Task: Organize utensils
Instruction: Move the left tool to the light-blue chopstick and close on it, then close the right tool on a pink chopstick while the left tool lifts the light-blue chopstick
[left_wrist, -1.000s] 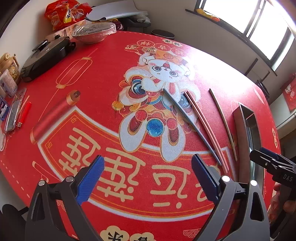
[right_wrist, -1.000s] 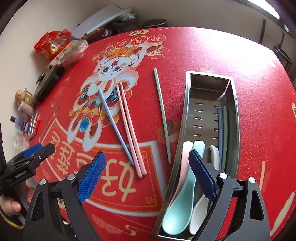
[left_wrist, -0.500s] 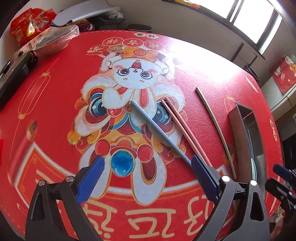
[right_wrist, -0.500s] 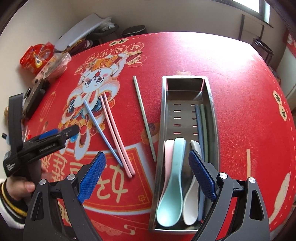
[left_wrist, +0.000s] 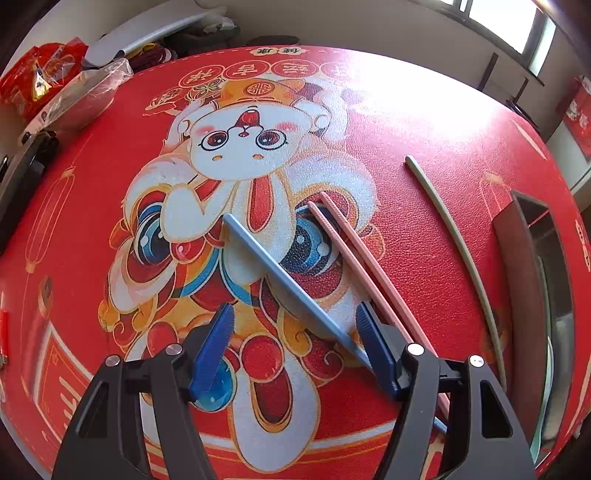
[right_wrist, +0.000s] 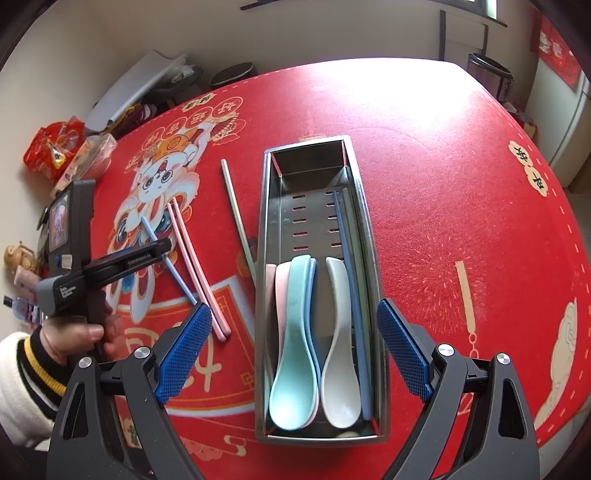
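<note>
Spoons (right_wrist: 295, 343) lie in the tray (right_wrist: 373, 266), chopsticks (right_wrist: 195, 254) on the mat (right_wrist: 443, 184) to its left, snacks (right_wrist: 51, 147) behind.

Bright window daylight glares off the red tablecloth (left_wrist: 424, 107); fisheye edges warp.

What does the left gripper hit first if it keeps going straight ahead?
Probably the blue chopstick: the left gripper has its open jaws either side of it, low over the red mat. Depth is uncertain.
</note>
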